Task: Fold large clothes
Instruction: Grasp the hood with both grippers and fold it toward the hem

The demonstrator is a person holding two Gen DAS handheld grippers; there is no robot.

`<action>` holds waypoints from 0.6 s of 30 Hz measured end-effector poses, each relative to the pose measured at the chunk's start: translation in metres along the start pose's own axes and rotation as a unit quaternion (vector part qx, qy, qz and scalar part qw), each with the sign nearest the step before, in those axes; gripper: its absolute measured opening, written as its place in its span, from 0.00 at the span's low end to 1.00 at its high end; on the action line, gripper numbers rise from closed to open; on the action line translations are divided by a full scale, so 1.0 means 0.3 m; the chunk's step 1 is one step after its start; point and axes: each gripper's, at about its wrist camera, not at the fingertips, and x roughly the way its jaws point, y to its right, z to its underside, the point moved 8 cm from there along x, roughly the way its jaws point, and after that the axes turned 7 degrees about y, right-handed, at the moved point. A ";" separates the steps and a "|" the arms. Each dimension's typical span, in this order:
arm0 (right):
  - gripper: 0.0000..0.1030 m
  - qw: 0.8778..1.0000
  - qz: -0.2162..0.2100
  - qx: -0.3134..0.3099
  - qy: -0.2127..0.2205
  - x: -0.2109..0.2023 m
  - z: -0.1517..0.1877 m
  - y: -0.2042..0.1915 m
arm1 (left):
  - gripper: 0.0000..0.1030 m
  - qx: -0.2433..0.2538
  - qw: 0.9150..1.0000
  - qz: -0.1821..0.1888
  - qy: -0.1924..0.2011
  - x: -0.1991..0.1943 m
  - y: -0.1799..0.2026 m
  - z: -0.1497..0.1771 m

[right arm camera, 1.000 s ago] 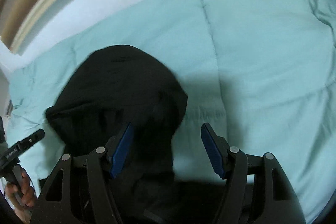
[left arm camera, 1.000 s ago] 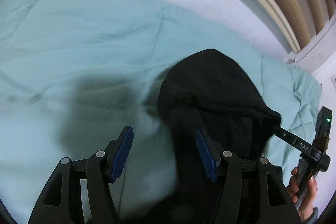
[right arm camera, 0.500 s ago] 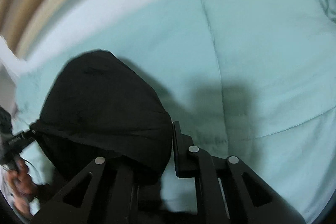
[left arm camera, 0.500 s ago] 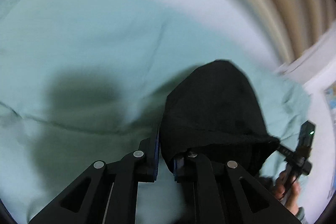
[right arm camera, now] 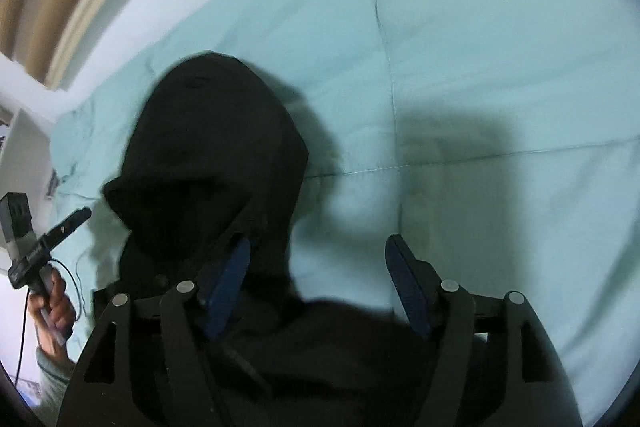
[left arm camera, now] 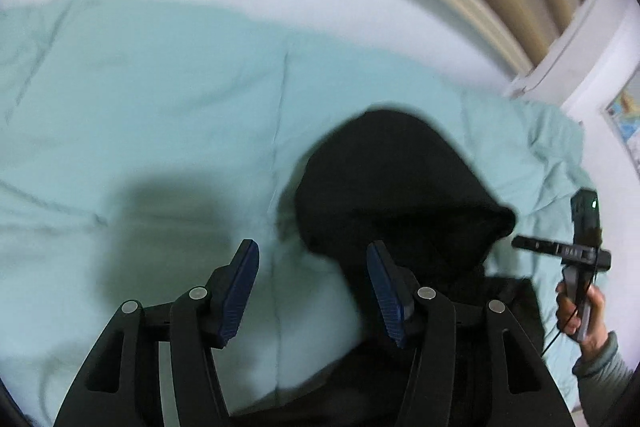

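Your left gripper [left arm camera: 312, 287] and right gripper [right arm camera: 318, 283] are opening, empty, over the black fabric hoodie [left arm camera: 400, 179] on the teal quilted duvet [left arm camera: 160, 99].

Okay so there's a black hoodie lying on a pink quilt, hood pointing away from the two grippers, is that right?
Not quite: the quilt is pale teal, not pink, as both wrist views show. The rest holds. The black hoodie lies on it with its hood on the far side from the left gripper and the right gripper, whose jaws are opening with no cloth pinched.
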 end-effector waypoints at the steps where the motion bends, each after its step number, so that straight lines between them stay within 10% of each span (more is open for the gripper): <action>1: 0.72 1.000 -0.009 0.006 0.015 -0.035 -0.016 -0.012 | 0.57 -0.002 1.000 0.010 0.013 -0.015 0.020 -0.029; 8: 0.72 0.996 -0.003 -0.028 0.081 0.036 -0.217 -0.216 | 0.58 0.001 1.000 0.007 0.000 0.201 0.095 -0.140; 15: 0.73 0.988 0.094 -0.120 -0.035 0.324 -0.029 -0.189 | 0.57 0.025 0.990 -0.009 -0.138 0.391 0.014 0.125; 18: 0.77 0.997 0.040 -0.047 -0.044 0.371 0.011 -0.114 | 0.59 0.018 0.990 -0.035 -0.136 0.408 -0.007 0.118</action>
